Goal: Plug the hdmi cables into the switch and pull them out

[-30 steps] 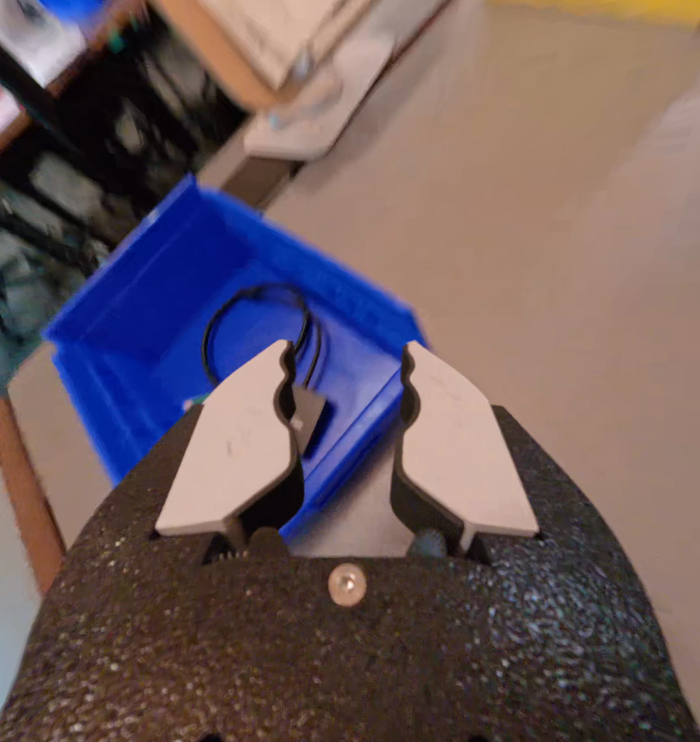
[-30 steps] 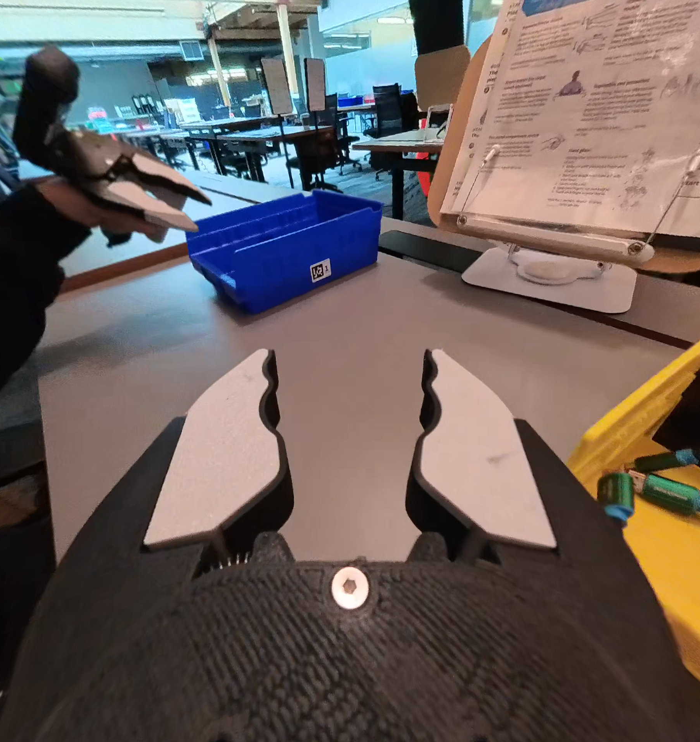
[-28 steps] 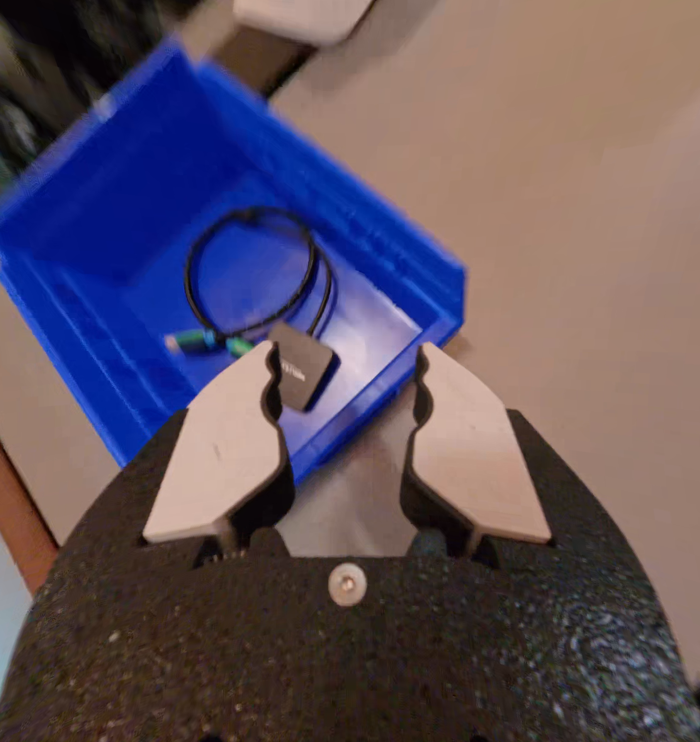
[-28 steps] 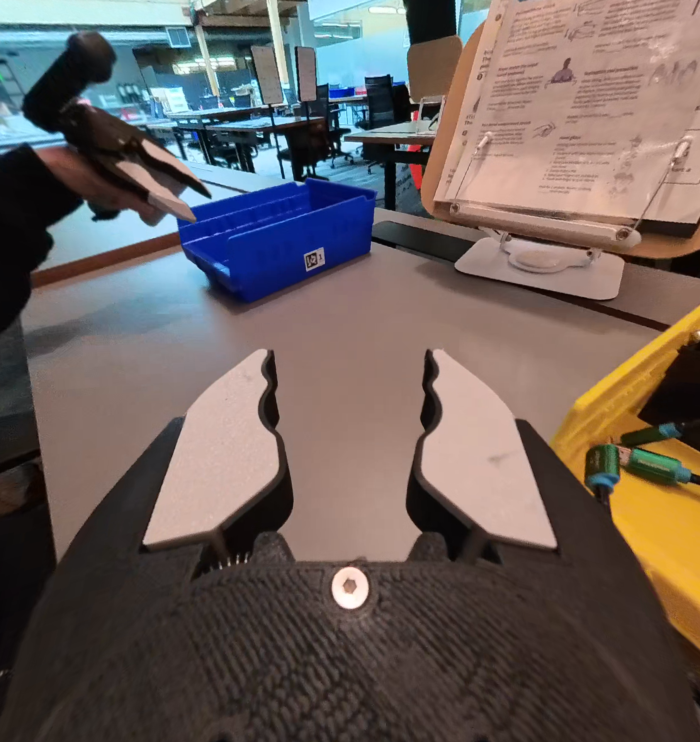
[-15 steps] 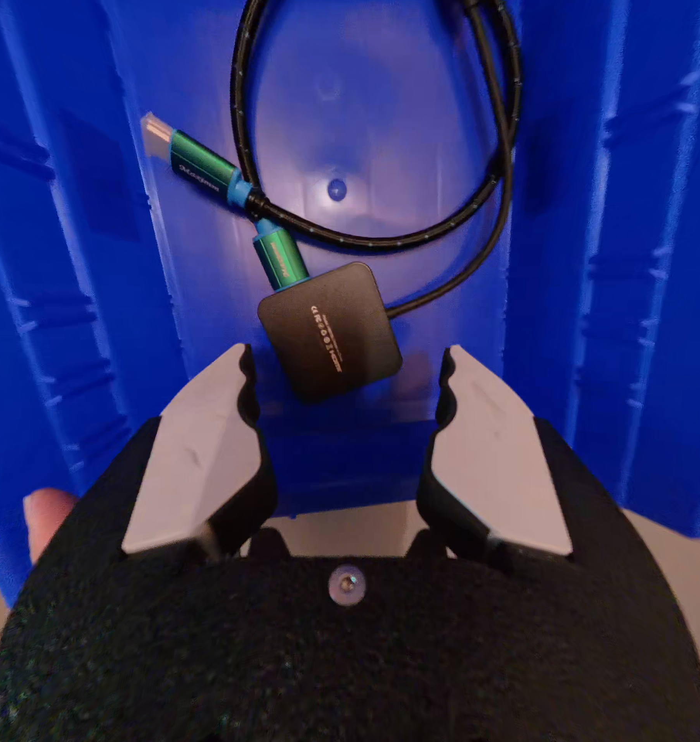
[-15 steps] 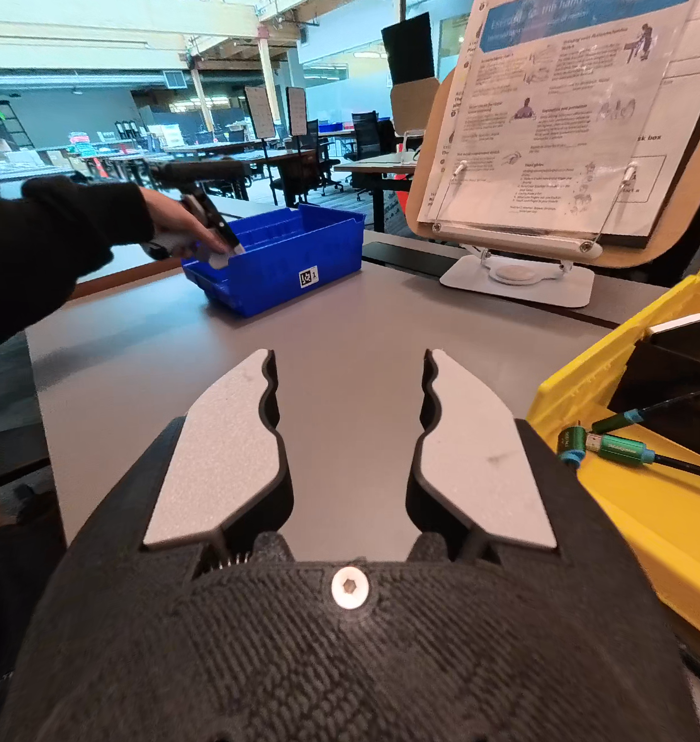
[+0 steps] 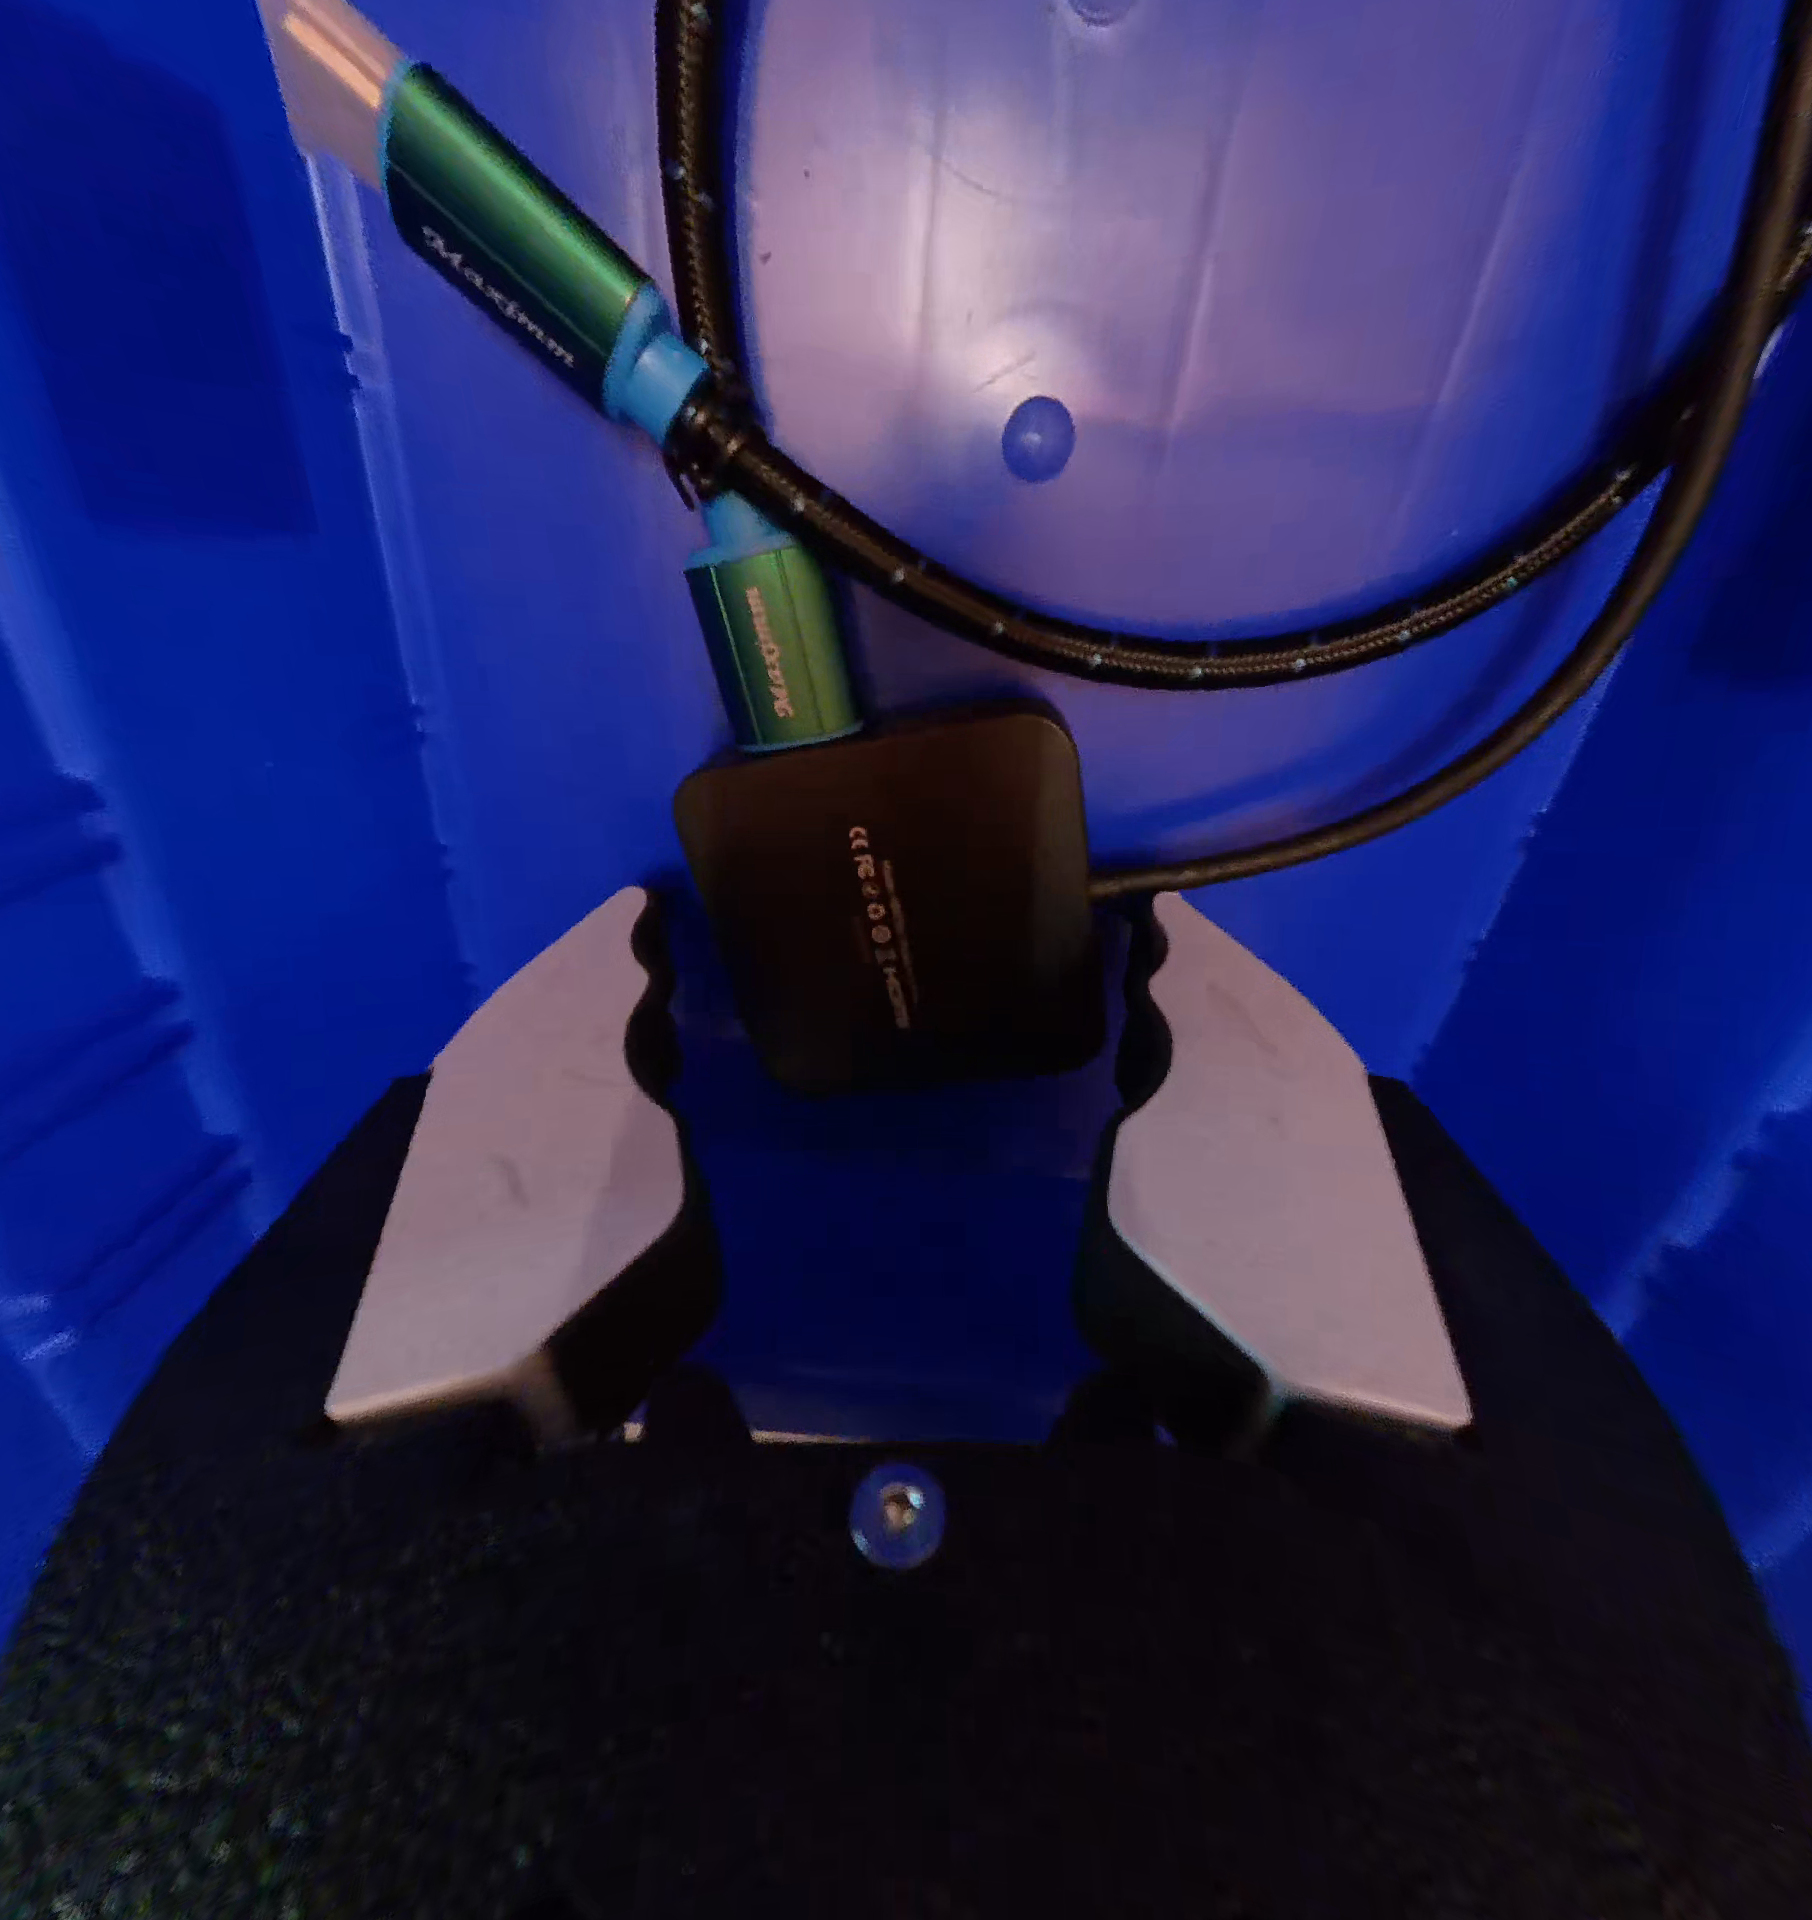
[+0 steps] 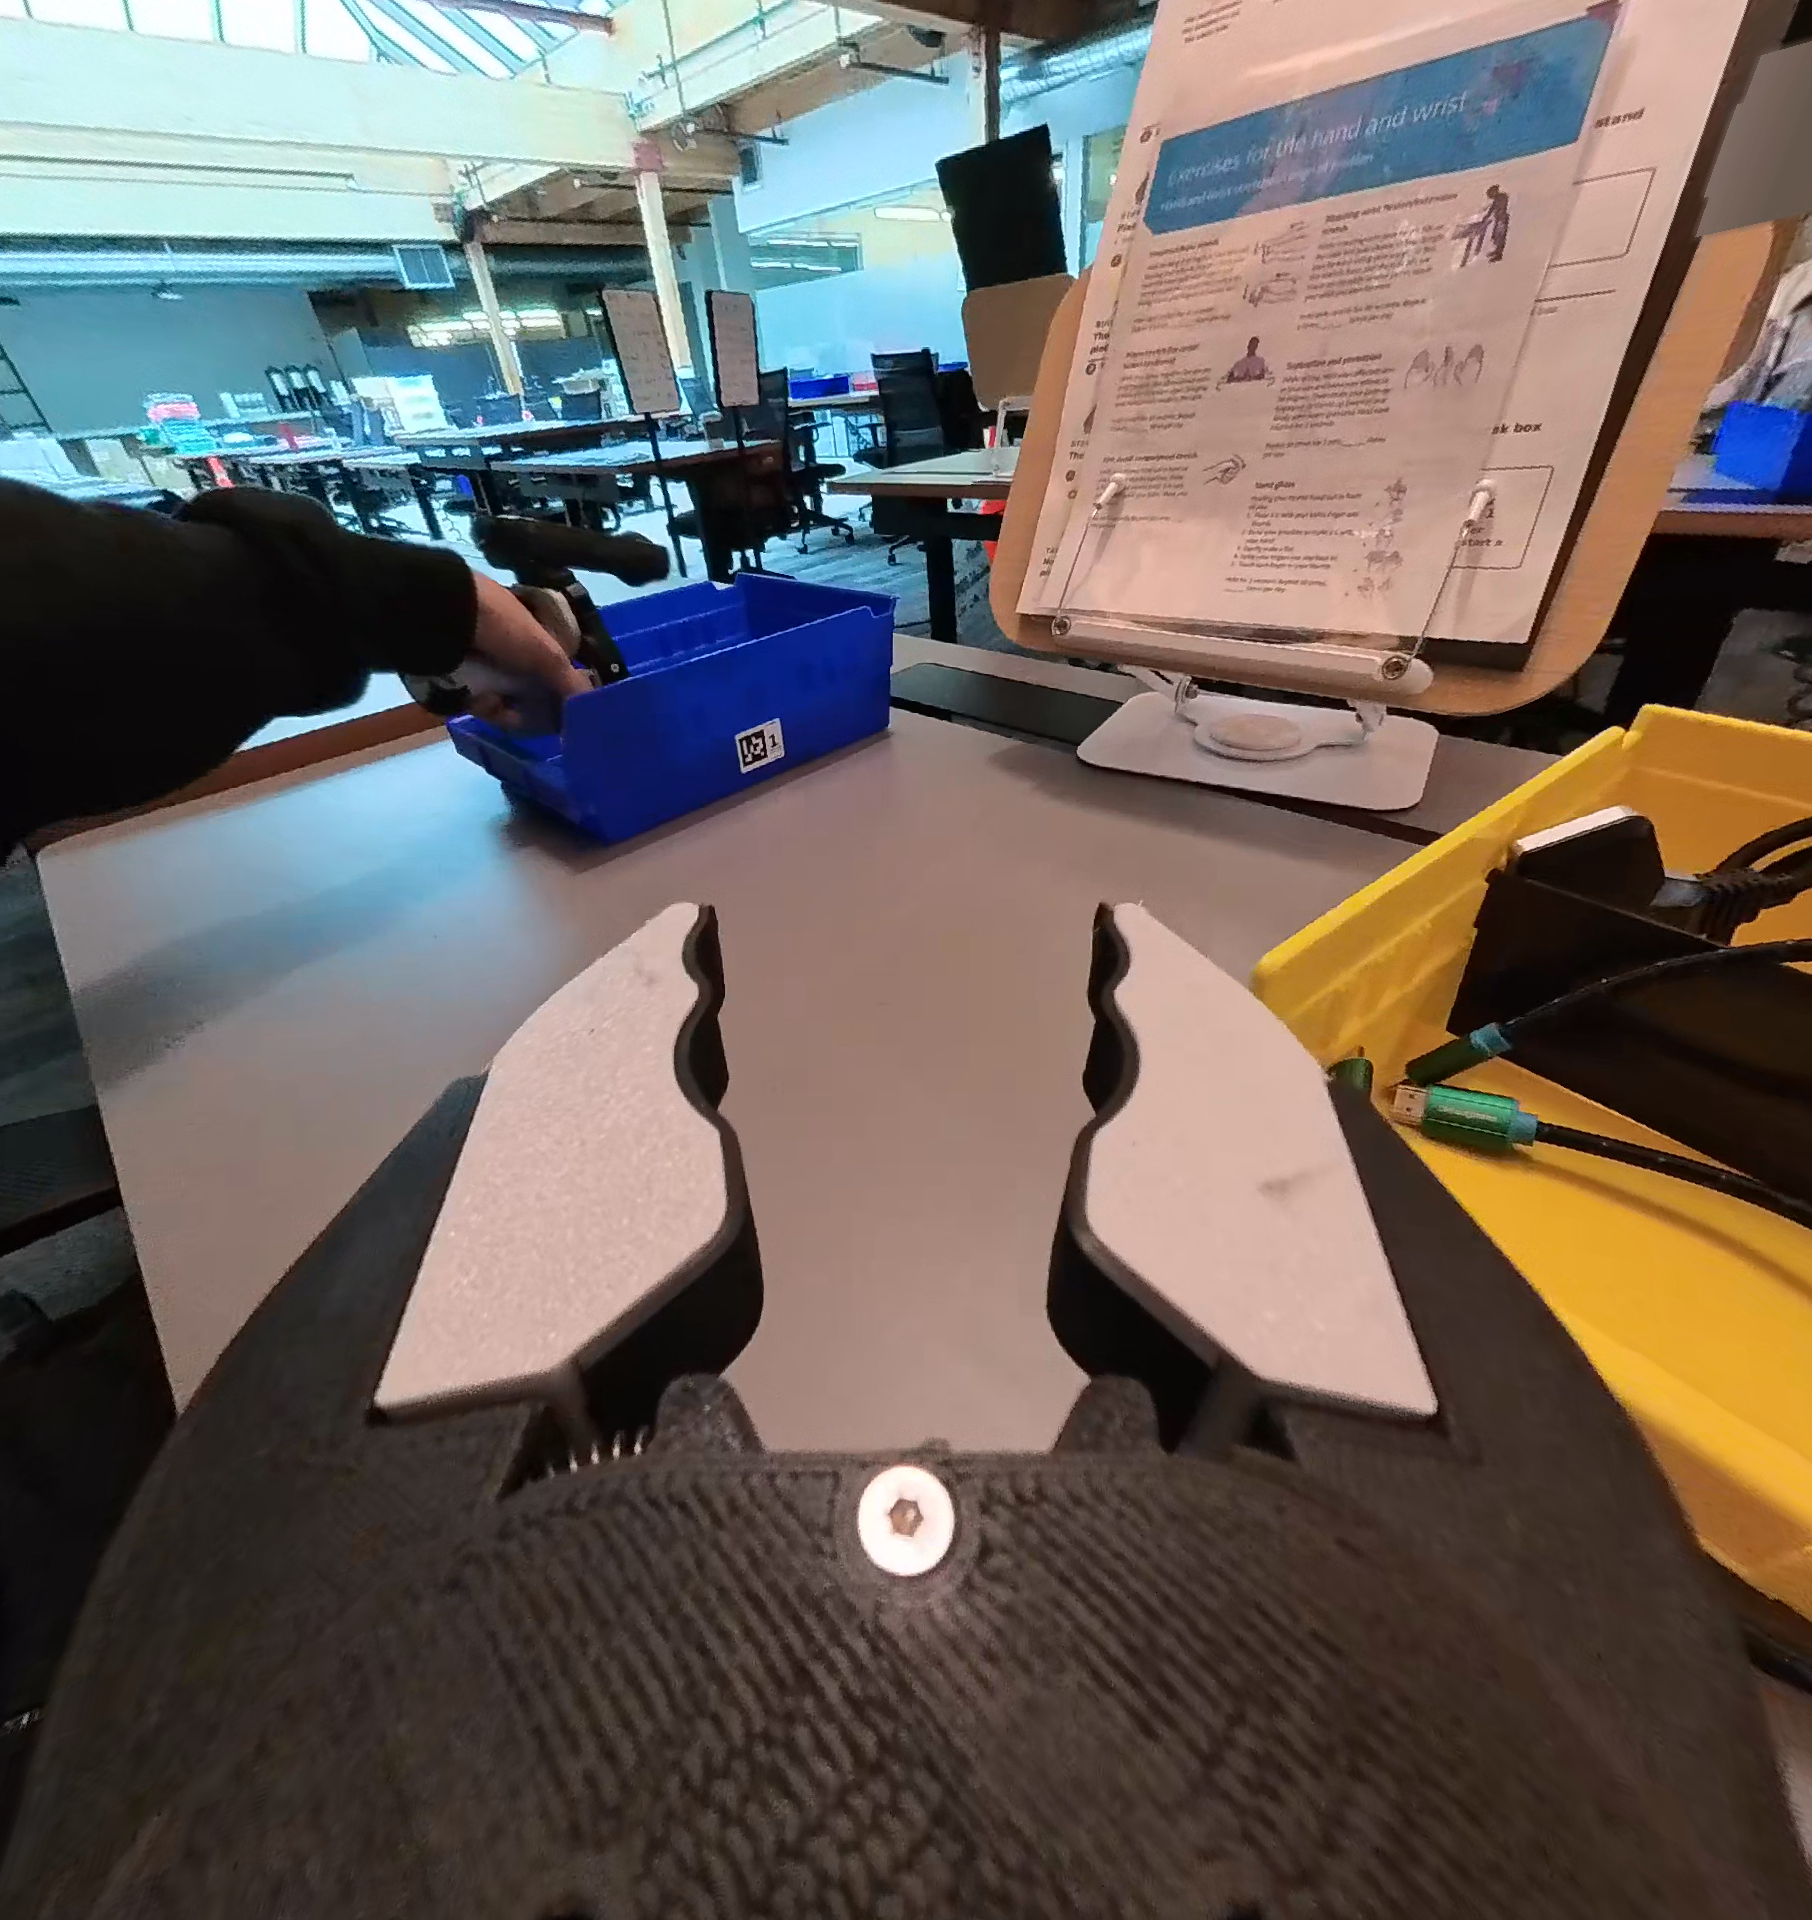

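Switch (image 7: 886, 899) between spread left fingers (image 7: 528, 1143)

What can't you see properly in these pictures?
- Left wrist view: the looped black braided cable runs off the top edge.
- Left wrist view: whether the open left gripper touches the small black square switch.
- Right wrist view: the blue plastic bin walls hide its contents.

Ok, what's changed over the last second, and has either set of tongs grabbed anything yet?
The left tongs dropped from above the table into the blue bin and closed in on the black switch, which now sits between the open fingers, not gripped. One green plug stays at the switch, the other lies loose. The right tongs stayed open over the table, drifting slightly toward the yellow bin.
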The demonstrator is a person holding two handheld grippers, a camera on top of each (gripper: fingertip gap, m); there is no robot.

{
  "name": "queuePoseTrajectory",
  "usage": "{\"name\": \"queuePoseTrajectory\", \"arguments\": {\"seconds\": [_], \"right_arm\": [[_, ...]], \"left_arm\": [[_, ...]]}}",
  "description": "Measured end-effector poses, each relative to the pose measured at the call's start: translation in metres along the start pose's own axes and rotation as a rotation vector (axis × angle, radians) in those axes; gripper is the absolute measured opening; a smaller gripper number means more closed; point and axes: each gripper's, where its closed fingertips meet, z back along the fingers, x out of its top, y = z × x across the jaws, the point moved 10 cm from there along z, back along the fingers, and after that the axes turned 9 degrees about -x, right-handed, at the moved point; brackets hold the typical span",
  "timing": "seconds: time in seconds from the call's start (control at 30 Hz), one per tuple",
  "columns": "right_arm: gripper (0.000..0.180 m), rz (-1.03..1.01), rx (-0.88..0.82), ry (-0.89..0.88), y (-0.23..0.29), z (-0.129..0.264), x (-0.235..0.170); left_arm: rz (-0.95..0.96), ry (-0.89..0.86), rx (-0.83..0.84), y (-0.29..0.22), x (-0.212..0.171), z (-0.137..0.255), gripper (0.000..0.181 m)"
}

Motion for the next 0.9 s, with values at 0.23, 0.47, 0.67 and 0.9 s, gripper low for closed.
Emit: {"name": "queuePoseTrajectory", "arguments": {"seconds": [0.23,0.47,0.67,0.9], "right_arm": [[0.067,-0.013,0.026,-0.019,-0.001,0.002,0.001],[0.065,-0.036,0.018,-0.036,-0.004,0.005,0.002],[0.065,-0.030,0.029,-0.025,0.000,0.001,0.000],[0.065,-0.027,0.039,-0.025,0.003,-0.001,-0.001]], "left_arm": [[-0.107,-0.034,-0.012,0.006,-0.007,0.003,0.071],[-0.300,-0.183,0.077,0.004,-0.018,0.023,0.071],[-0.653,-0.399,0.414,-0.020,-0.034,0.054,0.071],[-0.990,-0.577,0.896,-0.045,-0.064,0.066,0.070]]}}
